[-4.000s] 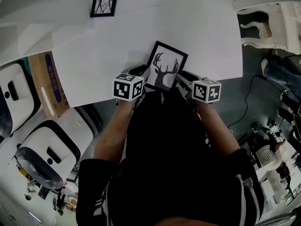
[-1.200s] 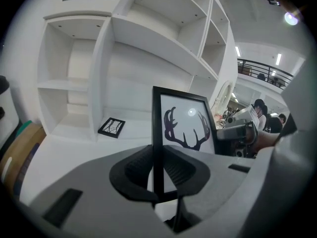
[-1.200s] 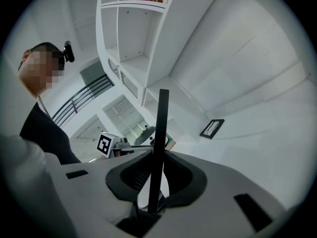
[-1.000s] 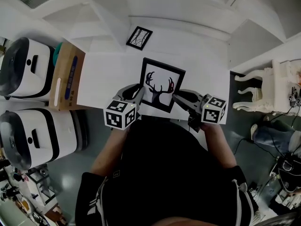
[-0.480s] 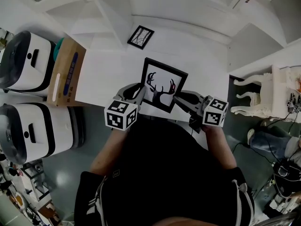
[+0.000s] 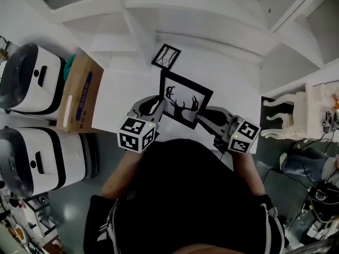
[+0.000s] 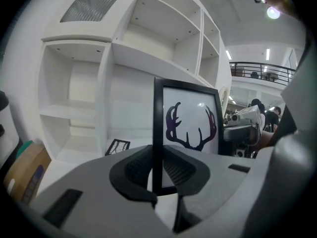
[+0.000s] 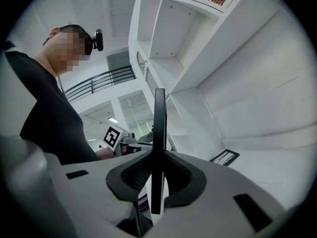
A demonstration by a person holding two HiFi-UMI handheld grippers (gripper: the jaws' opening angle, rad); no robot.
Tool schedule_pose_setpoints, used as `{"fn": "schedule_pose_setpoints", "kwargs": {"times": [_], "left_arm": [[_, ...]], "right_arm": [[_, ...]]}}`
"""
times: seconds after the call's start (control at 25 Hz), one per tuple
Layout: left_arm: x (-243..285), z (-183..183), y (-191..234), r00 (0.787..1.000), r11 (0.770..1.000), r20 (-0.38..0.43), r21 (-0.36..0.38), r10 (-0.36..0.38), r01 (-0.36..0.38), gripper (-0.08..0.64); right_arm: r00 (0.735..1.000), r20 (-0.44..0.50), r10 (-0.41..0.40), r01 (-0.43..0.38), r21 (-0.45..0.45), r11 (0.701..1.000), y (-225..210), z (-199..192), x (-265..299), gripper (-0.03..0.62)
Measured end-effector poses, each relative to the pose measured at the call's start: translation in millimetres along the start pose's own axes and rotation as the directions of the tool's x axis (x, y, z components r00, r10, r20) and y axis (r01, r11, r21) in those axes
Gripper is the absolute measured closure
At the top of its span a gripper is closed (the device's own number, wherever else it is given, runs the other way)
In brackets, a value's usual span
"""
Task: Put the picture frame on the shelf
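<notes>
Picture frame (image 6: 184, 106) upright above table (image 6: 124, 91) — left gripper (image 6: 157, 106), right gripper (image 6: 207, 115) each pinching one side edge. Carry step; next — raise to shelf (image 6: 180, 20), set down level.

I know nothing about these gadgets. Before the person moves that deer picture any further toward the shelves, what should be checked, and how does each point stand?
1. Left gripper clamps the deer picture frame: ok, pads press on its left edge.
2. Right gripper clamps the opposite edge: ok.
3. Frame held upright between the two grippers: ok.
4. Shelf ahead of the frame: ok, open compartments face the grippers.
5. Small frame lying below the shelf stays out of the way: ok, it is apart from the held frame.
6. Frame fits a compartment: cannot tell.
</notes>
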State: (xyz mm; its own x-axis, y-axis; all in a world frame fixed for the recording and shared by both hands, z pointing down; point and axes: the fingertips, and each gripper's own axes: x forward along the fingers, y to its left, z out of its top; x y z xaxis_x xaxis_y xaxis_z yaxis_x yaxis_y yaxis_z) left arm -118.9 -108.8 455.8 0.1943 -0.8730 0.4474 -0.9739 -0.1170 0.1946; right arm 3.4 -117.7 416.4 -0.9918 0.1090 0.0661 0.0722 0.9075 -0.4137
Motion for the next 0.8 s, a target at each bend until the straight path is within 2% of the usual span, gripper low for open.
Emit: {"fn": "schedule_pose_setpoints", "kwargs": {"times": [0.28, 0.56, 0.8], "left_arm": [[-11.7, 32.9, 37.0, 0.997, 0.999, 0.066, 0.032, -0.044, 0.042, 0.489], [-14.9, 51.4, 47.7, 0.985, 0.99, 0.108, 0.057, -0.132, 0.126, 0.488], [-19.1, 67.8, 46.8, 0.97, 0.975, 0.134, 0.12, -0.203, 0.188, 0.488]], "right_arm": [[0.999, 0.042, -0.029, 0.033, -0.105, 0.994, 6.5, 28.9, 38.4, 0.52], [0.992, 0.092, -0.089, 0.098, -0.104, 0.99, 11.0, 46.1, 49.8, 0.52], [0.988, 0.116, -0.103, 0.116, -0.107, 0.988, 19.3, 58.0, 51.2, 0.52]]}}
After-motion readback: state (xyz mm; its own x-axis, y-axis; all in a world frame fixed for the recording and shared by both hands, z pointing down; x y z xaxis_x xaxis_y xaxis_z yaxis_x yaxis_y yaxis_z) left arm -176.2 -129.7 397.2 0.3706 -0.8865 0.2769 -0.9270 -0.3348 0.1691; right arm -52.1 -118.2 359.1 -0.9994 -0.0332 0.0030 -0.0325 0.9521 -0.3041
